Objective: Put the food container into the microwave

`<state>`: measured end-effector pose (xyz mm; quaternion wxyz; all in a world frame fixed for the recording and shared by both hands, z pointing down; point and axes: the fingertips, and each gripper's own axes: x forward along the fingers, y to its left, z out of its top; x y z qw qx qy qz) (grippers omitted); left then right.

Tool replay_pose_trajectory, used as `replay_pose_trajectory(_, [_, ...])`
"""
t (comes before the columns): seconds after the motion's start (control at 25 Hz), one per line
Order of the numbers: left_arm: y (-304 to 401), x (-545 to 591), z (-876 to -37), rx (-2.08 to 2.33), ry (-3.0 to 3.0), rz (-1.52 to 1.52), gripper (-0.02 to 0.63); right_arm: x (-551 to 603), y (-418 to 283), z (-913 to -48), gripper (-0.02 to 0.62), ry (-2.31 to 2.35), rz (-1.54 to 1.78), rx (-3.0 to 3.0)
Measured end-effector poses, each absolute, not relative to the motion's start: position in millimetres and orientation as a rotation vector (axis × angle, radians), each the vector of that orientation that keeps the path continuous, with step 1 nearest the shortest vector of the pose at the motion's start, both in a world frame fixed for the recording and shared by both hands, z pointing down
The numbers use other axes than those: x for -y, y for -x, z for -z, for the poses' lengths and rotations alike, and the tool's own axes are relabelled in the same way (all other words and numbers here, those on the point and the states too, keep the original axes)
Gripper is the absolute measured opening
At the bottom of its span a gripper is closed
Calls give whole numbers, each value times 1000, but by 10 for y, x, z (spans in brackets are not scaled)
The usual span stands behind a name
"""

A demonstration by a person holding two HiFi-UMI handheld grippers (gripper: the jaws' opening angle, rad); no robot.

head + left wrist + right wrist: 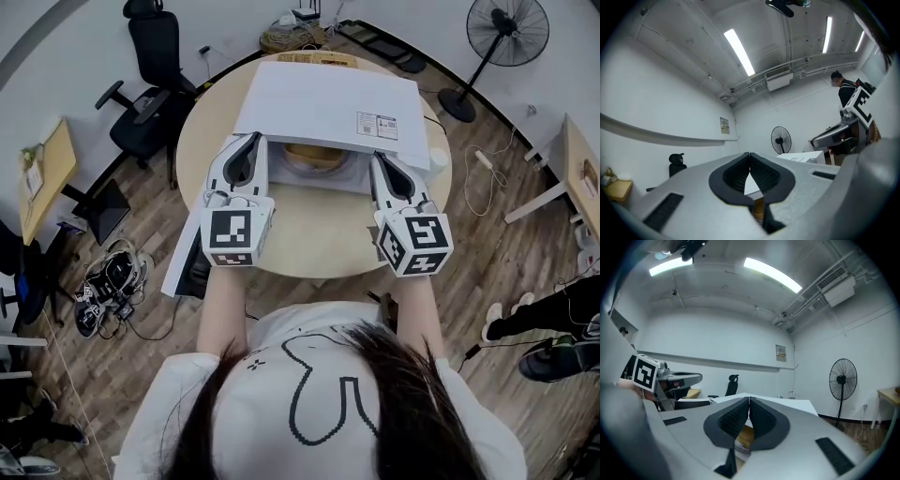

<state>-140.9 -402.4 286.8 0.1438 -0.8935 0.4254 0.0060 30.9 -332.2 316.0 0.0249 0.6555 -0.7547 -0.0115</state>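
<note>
A white microwave (pixel 328 103) stands on the round wooden table (pixel 319 234). In its open front lies a tan food container (pixel 314 153), and its door (pixel 187 267) hangs open at the left. My left gripper (pixel 251 141) is held up before the opening's left side, jaws shut and empty. My right gripper (pixel 380 159) is raised at the opening's right side, also shut on nothing. In the left gripper view the fingertips (pixel 749 154) meet, with the container (pixel 758 206) below them. The right gripper view shows the same: closed fingertips (pixel 749 399) above the container (pixel 745 437).
A standing fan (pixel 506 33) is on the floor at the back right, a black office chair (pixel 155 66) at the back left. A white cup (pixel 439 159) sits at the table's right edge. Cables and bags (pixel 108 286) lie on the floor at left. Someone's legs (pixel 553 323) show at right.
</note>
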Motion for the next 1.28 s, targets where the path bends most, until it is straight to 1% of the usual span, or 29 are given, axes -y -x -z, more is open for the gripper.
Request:
replay_pose_trajectory(0.4, [1378,3999,-2674,-1177,2527,-47,8,3258,-417,-2854,29,-2086,236,2255])
replay_pose_trajectory(1.28, [1416,4041,-2617,-1170,2544,-81,8,3205,-392,-2741,29,-2053,284,2254])
